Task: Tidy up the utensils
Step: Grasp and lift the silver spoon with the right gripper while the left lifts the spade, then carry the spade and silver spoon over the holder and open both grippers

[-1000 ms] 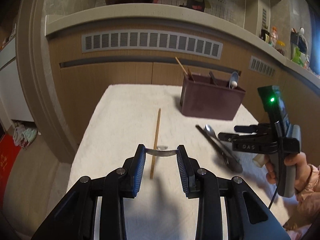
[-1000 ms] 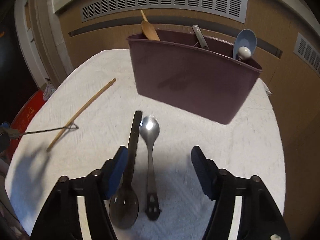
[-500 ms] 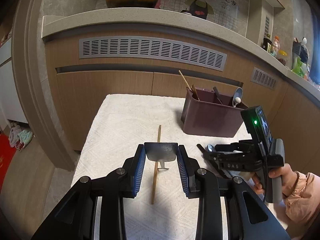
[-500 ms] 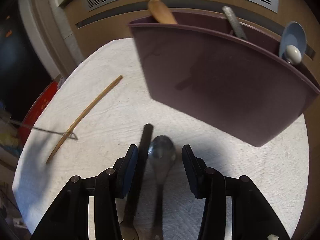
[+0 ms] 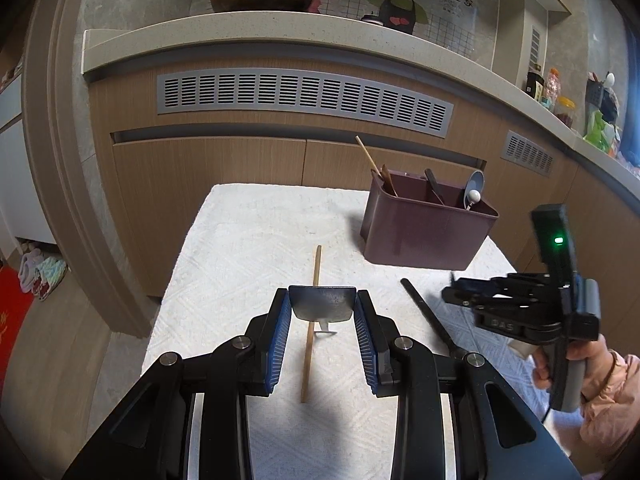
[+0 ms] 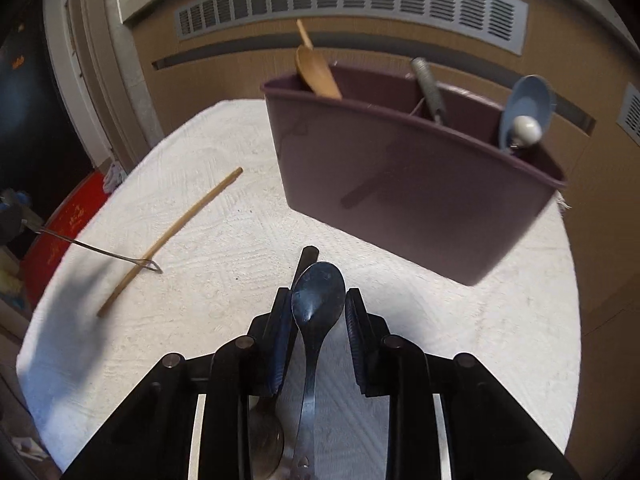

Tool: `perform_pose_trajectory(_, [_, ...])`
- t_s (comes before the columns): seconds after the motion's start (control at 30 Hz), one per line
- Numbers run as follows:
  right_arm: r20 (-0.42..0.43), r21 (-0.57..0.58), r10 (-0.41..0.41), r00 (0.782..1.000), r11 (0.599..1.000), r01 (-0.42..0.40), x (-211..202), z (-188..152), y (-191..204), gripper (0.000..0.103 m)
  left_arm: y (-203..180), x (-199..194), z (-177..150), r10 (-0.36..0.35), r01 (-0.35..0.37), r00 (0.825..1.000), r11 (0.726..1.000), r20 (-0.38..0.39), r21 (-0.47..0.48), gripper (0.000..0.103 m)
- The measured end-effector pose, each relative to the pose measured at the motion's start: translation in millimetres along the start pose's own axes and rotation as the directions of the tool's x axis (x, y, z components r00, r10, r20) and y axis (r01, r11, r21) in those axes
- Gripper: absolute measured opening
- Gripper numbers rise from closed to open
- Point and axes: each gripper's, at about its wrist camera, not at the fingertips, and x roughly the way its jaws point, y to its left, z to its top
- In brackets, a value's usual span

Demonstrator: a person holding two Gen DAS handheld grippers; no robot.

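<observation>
Over white textured cloth point(image 5: 248, 240) | left gripper point(image 5: 322, 312) clamps flat steel blade point(image 5: 322, 307) | right gripper point(image 6: 318, 312) clamps steel spoon point(image 6: 318, 300)

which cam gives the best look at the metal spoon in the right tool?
Right wrist. The metal spoon sits dead centre, bowl between the right tool's blue pads, handle running back toward the camera. Left wrist shows only the right tool side-on; the spoon itself cannot be made out there.

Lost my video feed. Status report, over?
Left gripper shut on metal spatula. Right gripper shut on steel spoon. Maroon caddy ahead, approach unobstructed. Chopstick, black ladle remain on towel.
</observation>
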Motion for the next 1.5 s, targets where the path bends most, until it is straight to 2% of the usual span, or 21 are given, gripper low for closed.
perform_pose_trajectory(0.13, [0.075,0.023,-0.019,0.997,1.000,0.017,-39.0,-9.5,-4.5,0.024,-6.8,-4.6,1.1,-0.013,0.013,1.000,1.000,0.001,0.004,0.033])
perform_pose_trajectory(0.17, [0.090,0.029,-0.020,0.996,0.999,0.018,-46.7,-10.7,-6.2,0.016,-9.1,-5.9,1.6,-0.012,0.012,1.000,1.000,0.005,0.009,0.033])
perform_pose_trajectory(0.2, [0.101,0.034,-0.017,0.995,0.999,0.014,-54.3,-12.0,-7.7,0.001,-12.0,-7.7,2.1,-0.012,0.012,1.000,1.000,0.009,0.015,0.033])
perform_pose_trajectory(0.23, [0.103,0.041,-0.017,0.995,0.999,0.013,-61.1,-13.2,-9.8,0.005,-14.5,-9.0,2.8,-0.012,0.012,1.000,1.000,0.011,0.019,0.033])
perform_pose_trajectory(0.47, [0.134,0.052,-0.031,0.990,0.998,0.024,-83.1,-18.0,-18.0,0.005,-37.4,-18.1,10.3,-0.026,0.024,0.999,0.998,0.028,0.057,0.033])
perform_pose_trajectory(0.6, [0.059,-0.024,-0.006,0.998,1.000,0.007,-62.3,-24.2,-16.3,0.008,-43.4,-18.9,10.2,-0.034,0.033,0.999,0.997,0.025,0.064,0.033])
perform_pose_trajectory(0.67, [0.007,-0.072,-0.017,1.000,0.997,0.017,-41.0,-28.2,-13.1,0.018,-43.0,-17.4,9.8,-0.046,0.045,0.999,0.997,0.017,0.055,0.033])
perform_pose_trajectory(0.73, [-0.040,-0.087,-0.006,0.999,0.996,0.003,-20.5,-31.2,-14.0,0.022,-41.5,-15.9,9.4,-0.058,0.057,0.998,0.997,0.005,0.046,0.033])
perform_pose_trajectory(0.9, [-0.110,-0.084,-0.027,0.994,0.996,0.018,19.6,-25.8,-19.9,0.023,-38.8,-12.9,8.2,-0.067,0.067,0.998,0.997,-0.012,0.043,0.033])
perform_pose_trajectory(1.03, [-0.117,-0.040,-0.014,0.993,0.999,0.009,21.5,-17.6,-22.9,0.023,-39.6,-11.7,6.8,-0.065,0.066,0.998,0.997,-0.019,0.048,0.033])
perform_pose_trajectory(1.23, [0.019,0.009,-0.023,1.000,1.000,0.023,-28.2,-17.2,-22.9,0.022,-41.1,-13.4,9.3,-0.076,0.077,0.997,0.996,-0.018,0.053,0.033])
perform_pose_trajectory(1.37, [0.142,0.079,-0.008,0.990,0.997,-0.004,-77.6,-11.5,-29.1,0.022,-46.9,-14.5,23.5,-0.140,0.142,0.989,0.989,-0.052,0.040,0.033])
perform_pose_trajectory(1.4, [0.185,0.096,-0.002,0.983,0.995,-0.016,-92.6,-5.2,-32.0,0.020,-50.7,-16.2,33.1,-0.156,0.158,0.986,0.986,-0.051,0.049,0.033])
perform_pose_trajectory(1.43, [0.224,0.108,-0.006,0.975,0.994,-0.018,-106.7,1.7,-33.4,0.000,-54.5,-19.0,42.7,-0.163,0.165,0.986,0.984,-0.044,0.062,0.033])
perform_pose_trajectory(1.5, [0.297,0.120,-0.018,0.955,0.993,-0.019,-132.5,18.9,-35.7,0.002,-63.8,-26.7,69.8,-0.183,0.184,0.983,0.978,-0.012,0.095,0.033])
